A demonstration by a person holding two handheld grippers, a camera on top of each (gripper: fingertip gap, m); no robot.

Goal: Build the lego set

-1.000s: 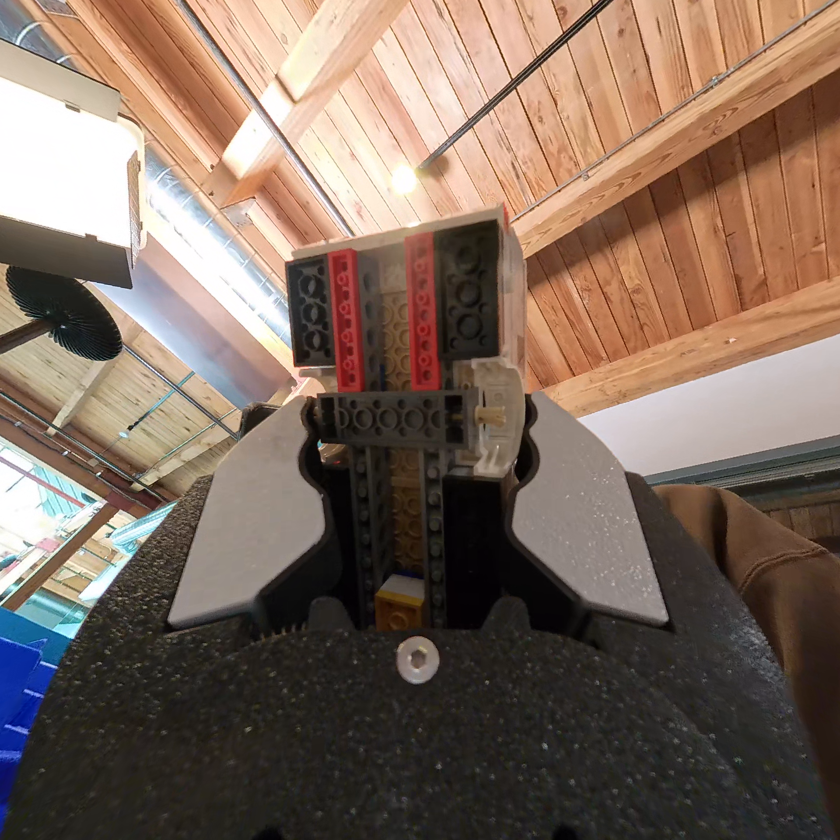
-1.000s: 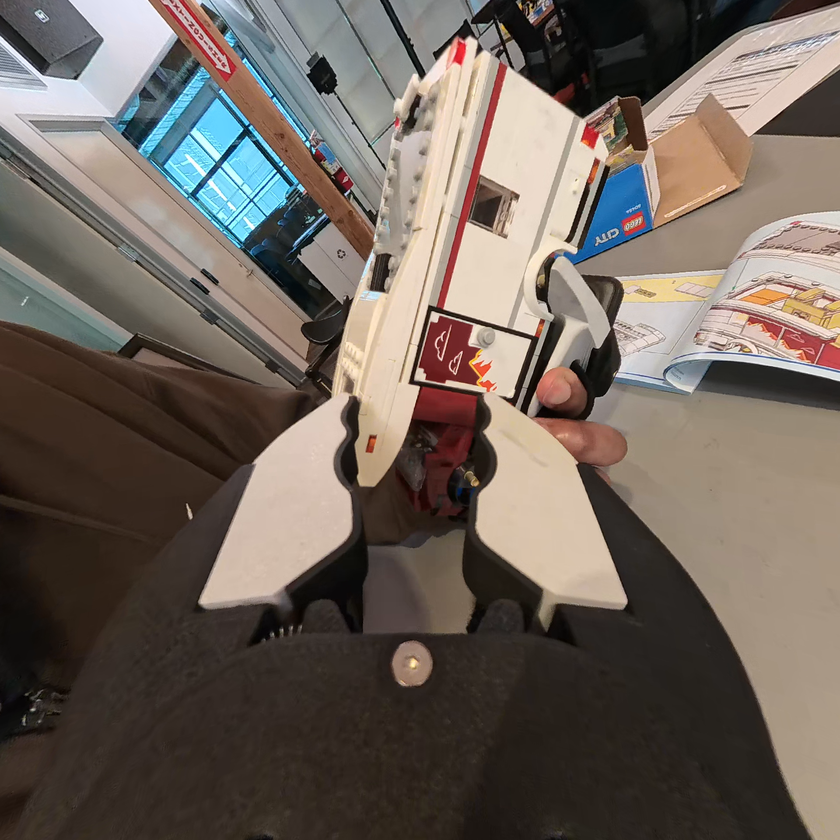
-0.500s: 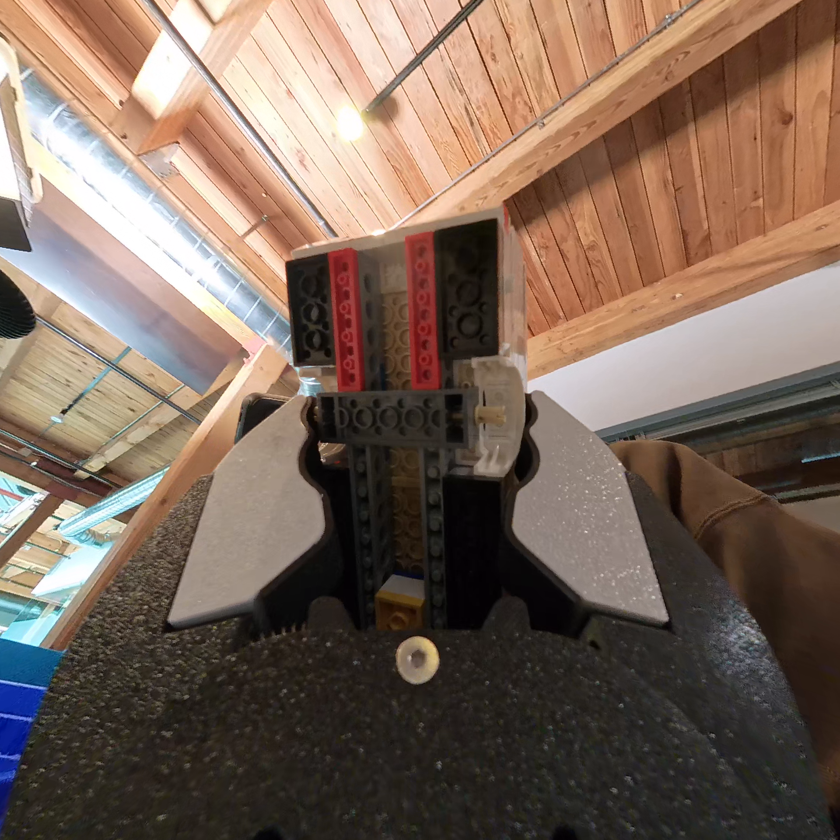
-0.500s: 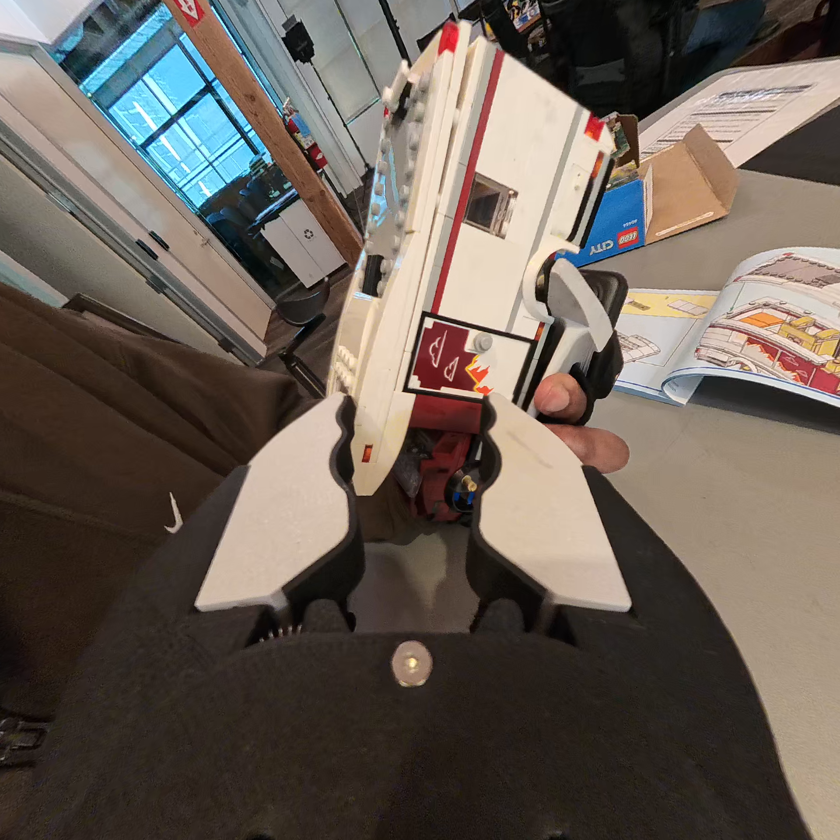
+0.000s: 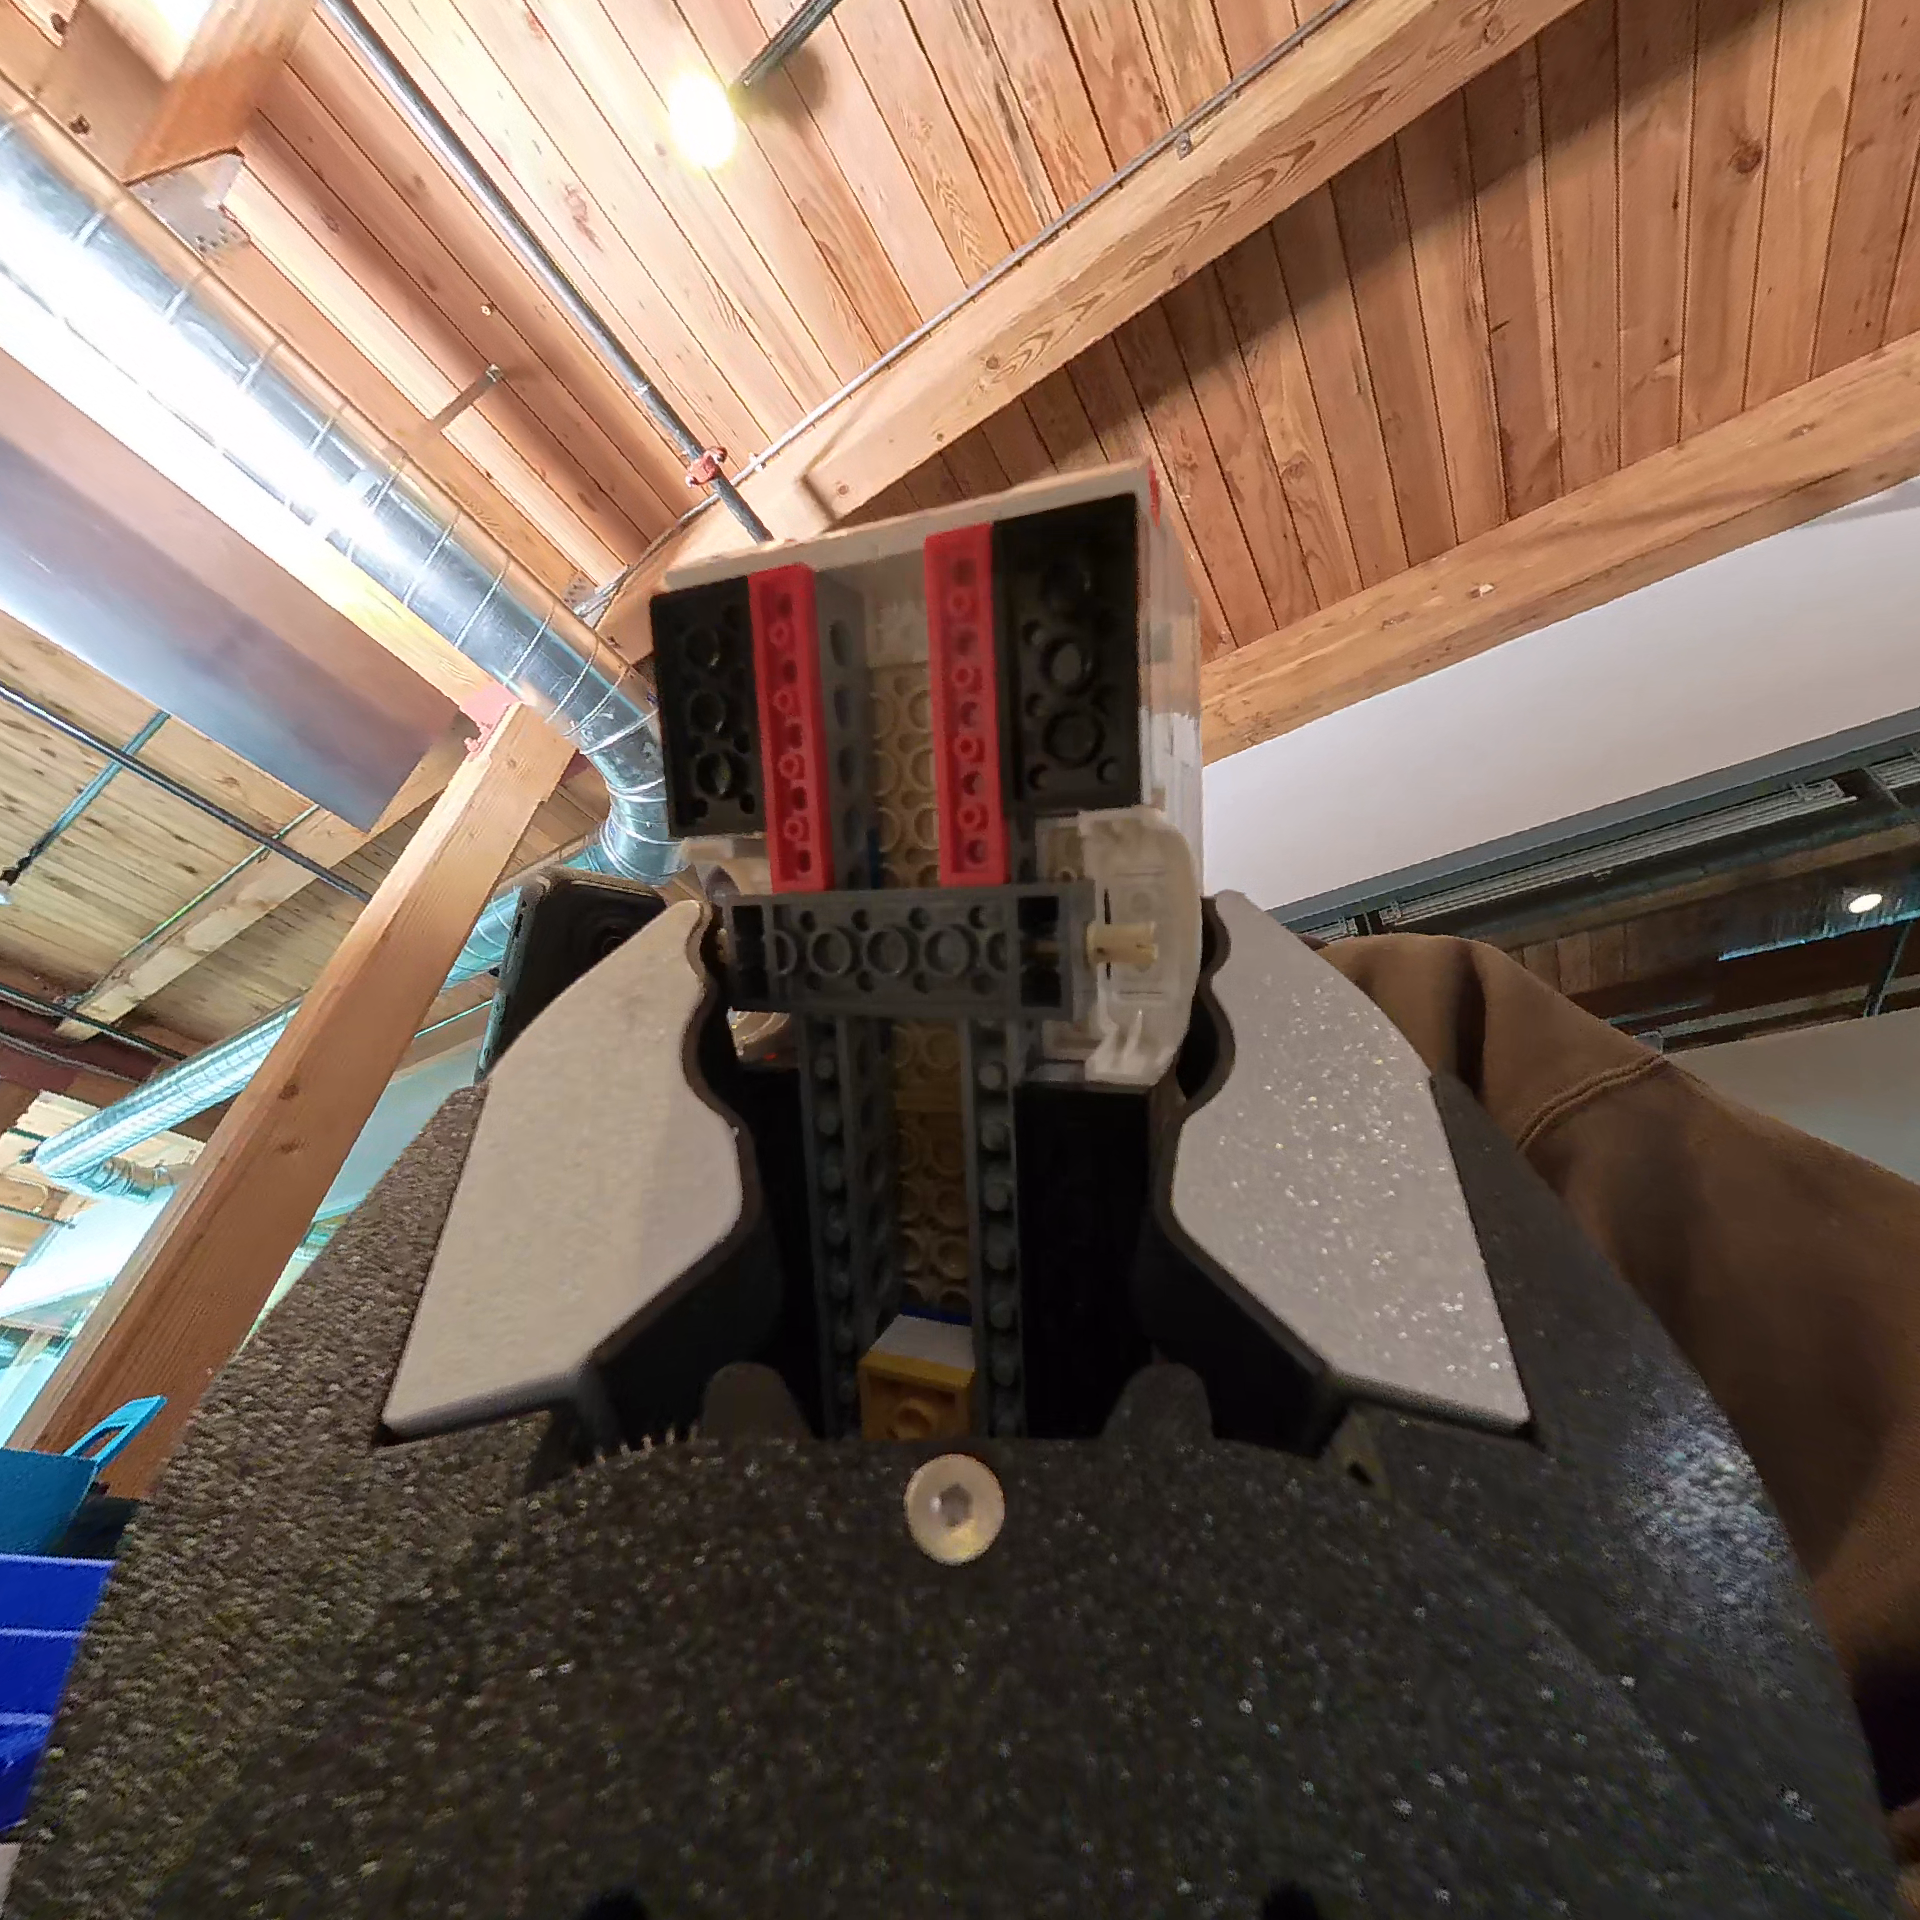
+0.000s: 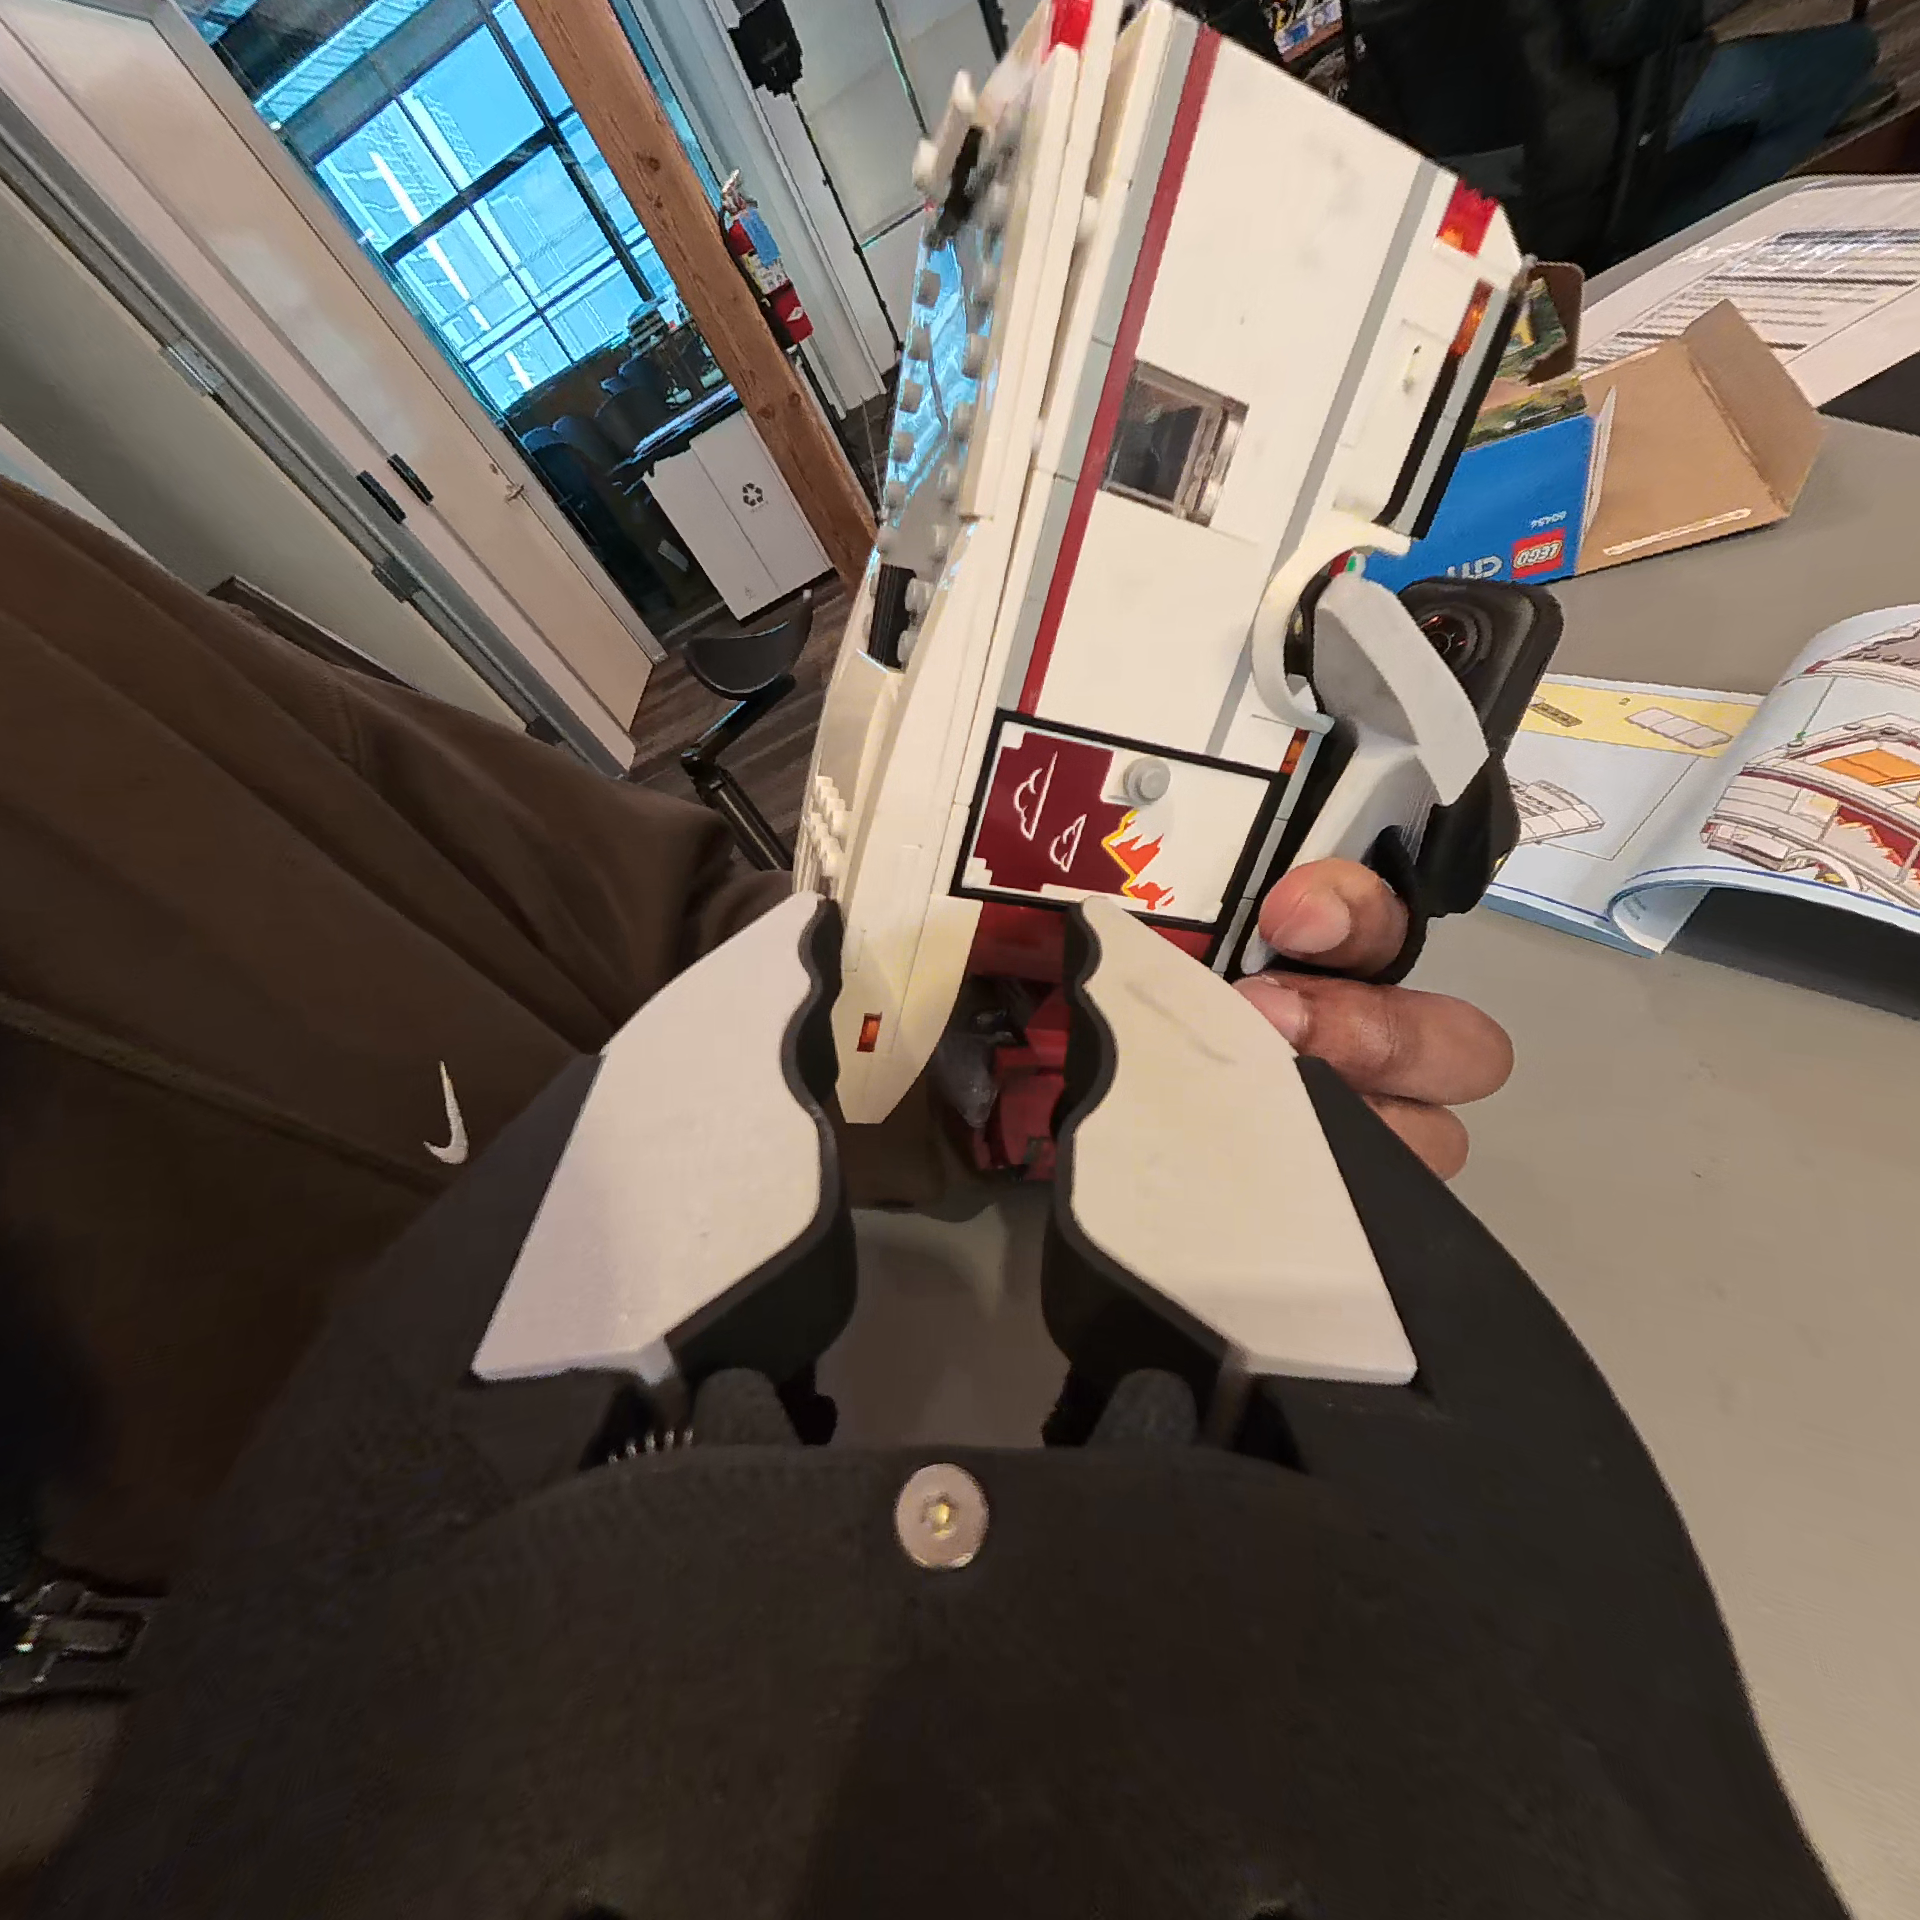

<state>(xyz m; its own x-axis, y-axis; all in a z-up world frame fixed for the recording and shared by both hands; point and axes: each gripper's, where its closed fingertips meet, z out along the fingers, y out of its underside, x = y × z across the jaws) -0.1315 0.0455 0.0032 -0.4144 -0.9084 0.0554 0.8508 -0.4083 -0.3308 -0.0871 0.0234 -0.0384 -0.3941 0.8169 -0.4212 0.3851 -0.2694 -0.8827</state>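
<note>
One grey table [image 6: 1683,1195] spreads to the right of and below a white brick-built toy van [image 6: 1195,416], which is held up in the air, tilted nose-down, clear of the tabletop. Right of the van lies an open instruction booklet [image 6: 1714,790], and behind the van's top corner stands a blue box [image 6: 1507,520] with its cardboard flap open.

The left gripper [image 5: 951,935] pinches the van across its underside [image 5: 904,727], one finger against the dark grey cross plate and the other against the white wheel arch. A hand [image 6: 1371,1018] grips that tool just right of the van.

The right gripper [image 6: 951,935] straddles the van's lower end, jaws partly spread. Its left finger [image 6: 727,1091] touches the white edge. Whether the other finger presses on the red part cannot be told.
</note>
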